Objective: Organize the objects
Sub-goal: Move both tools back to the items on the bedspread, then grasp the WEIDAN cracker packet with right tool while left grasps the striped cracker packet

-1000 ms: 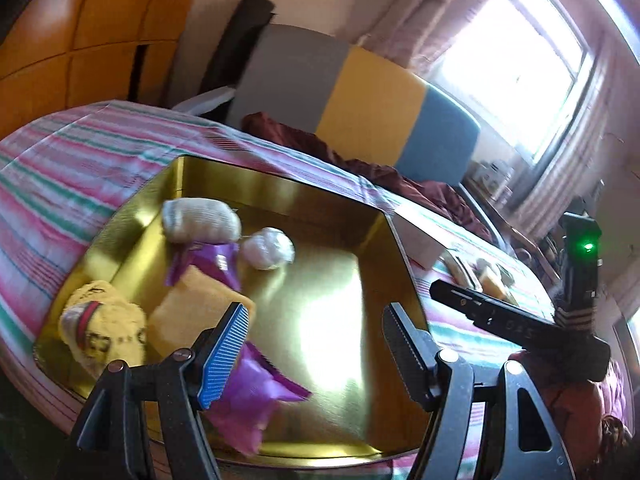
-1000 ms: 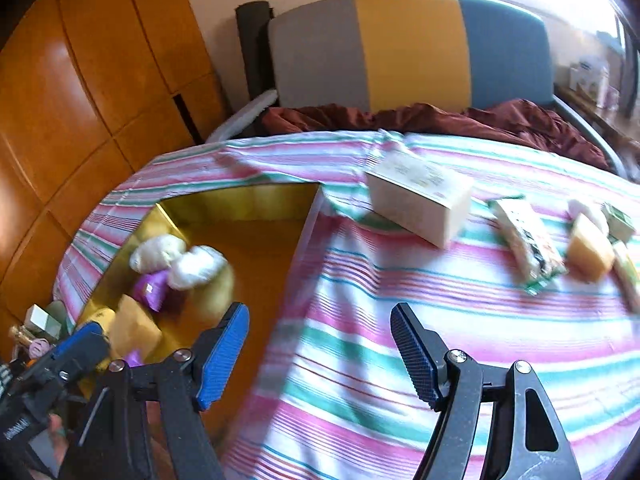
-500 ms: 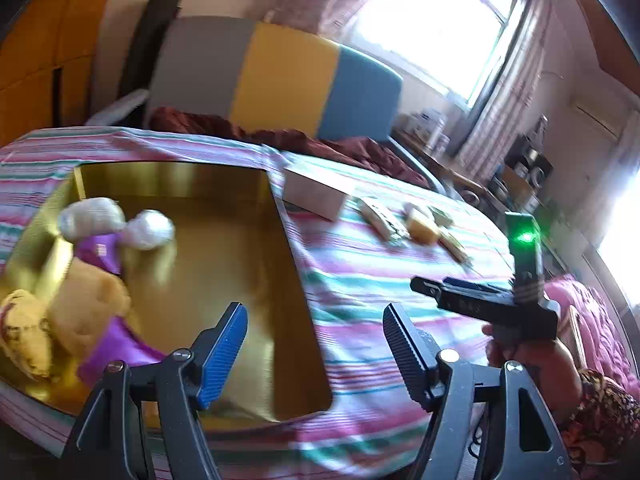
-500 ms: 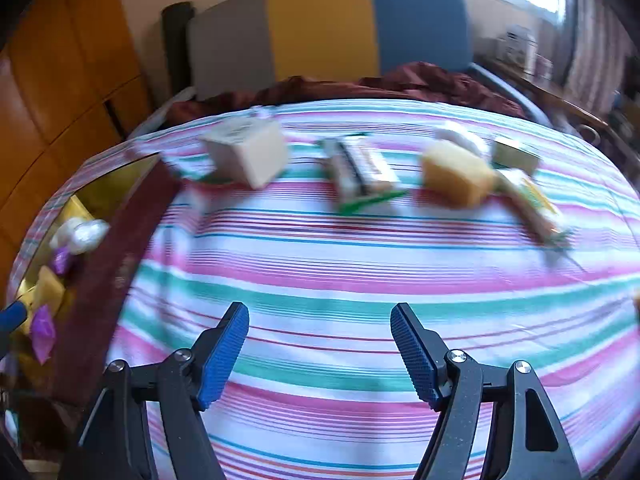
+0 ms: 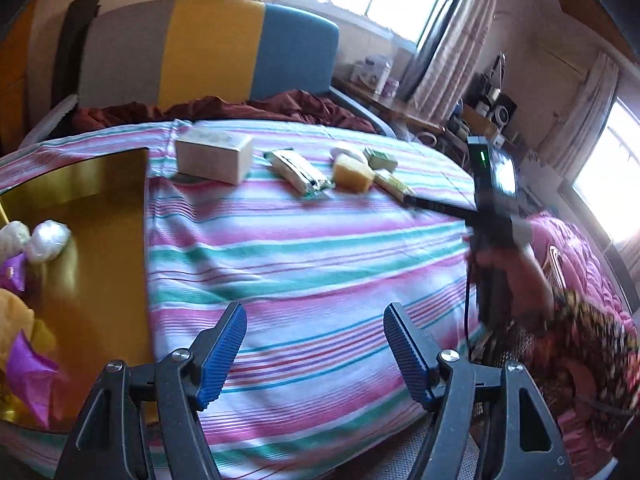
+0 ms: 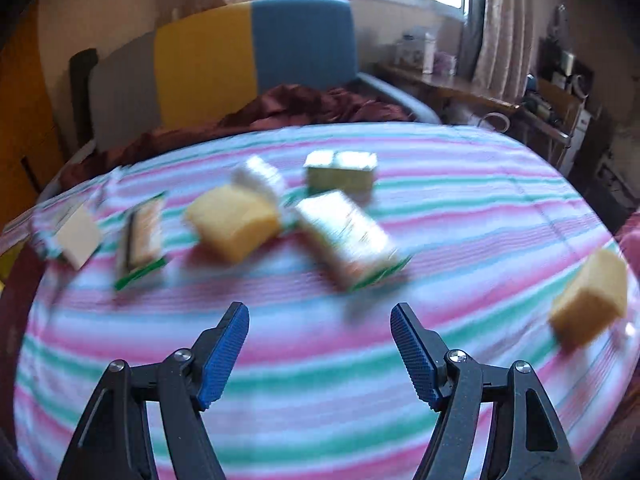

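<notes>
My left gripper hangs open and empty over the striped tablecloth. A gold tray lies at the left, holding white balls, a yellow sponge and purple wrappers. Farther off lie a pale box, a green-edged packet, a yellow sponge and a small green box. My right gripper is open and empty; it also shows at the right of the left wrist view. Ahead of it lie a yellow sponge, a long packet, a green box, and another sponge at right.
A grey, yellow and blue chair back with a dark red cloth stands behind the table. A cluttered shelf and curtained window lie to the right. A person's hand and patterned sleeve hold the right gripper.
Both grippers have swung to the right, away from the gold tray and toward the loose items on the cloth. Both stayed open and empty.
</notes>
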A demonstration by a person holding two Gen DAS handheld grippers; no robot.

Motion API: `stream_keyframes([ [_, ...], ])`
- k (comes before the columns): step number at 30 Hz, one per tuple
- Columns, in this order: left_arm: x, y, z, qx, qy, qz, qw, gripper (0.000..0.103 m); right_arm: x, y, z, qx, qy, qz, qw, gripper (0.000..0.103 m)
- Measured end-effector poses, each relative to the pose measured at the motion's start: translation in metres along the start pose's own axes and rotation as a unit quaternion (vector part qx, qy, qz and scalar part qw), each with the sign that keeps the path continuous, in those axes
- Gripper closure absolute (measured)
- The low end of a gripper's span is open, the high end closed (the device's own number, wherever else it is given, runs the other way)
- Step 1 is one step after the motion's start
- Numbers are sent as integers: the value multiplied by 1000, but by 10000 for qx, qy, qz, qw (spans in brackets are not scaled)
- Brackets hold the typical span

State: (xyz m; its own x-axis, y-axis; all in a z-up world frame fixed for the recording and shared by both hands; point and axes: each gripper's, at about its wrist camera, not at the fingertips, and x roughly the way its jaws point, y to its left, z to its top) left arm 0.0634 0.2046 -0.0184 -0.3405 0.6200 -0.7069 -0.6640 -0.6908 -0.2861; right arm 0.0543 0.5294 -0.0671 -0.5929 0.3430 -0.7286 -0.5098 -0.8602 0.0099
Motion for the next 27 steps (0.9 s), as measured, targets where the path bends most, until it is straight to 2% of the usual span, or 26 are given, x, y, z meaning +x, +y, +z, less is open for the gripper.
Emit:
stream_keyframes([
  [4,12,-6,-3,46,217,41,9997,31,28,-22,28,-90,61,7,9999,29],
  [9,19,-14,-6,159,402,160,9989,31,59,-29,38,-155,222,-74,9996,29],
  [11,24,-16,-5,171,481,181,9985,31,68,-33,38,-7,292,157,9994,31],
  [15,36,-19,0,185,610,200,9978,31,76,-31,39,-8,405,429,9983,41],
  [21,49,-21,11,119,673,190,9975,31,74,-23,32,-135,327,202,9992,48],
  [27,68,-21,32,21,766,166,9969,31,69,-21,27,-118,250,64,9996,51],
])
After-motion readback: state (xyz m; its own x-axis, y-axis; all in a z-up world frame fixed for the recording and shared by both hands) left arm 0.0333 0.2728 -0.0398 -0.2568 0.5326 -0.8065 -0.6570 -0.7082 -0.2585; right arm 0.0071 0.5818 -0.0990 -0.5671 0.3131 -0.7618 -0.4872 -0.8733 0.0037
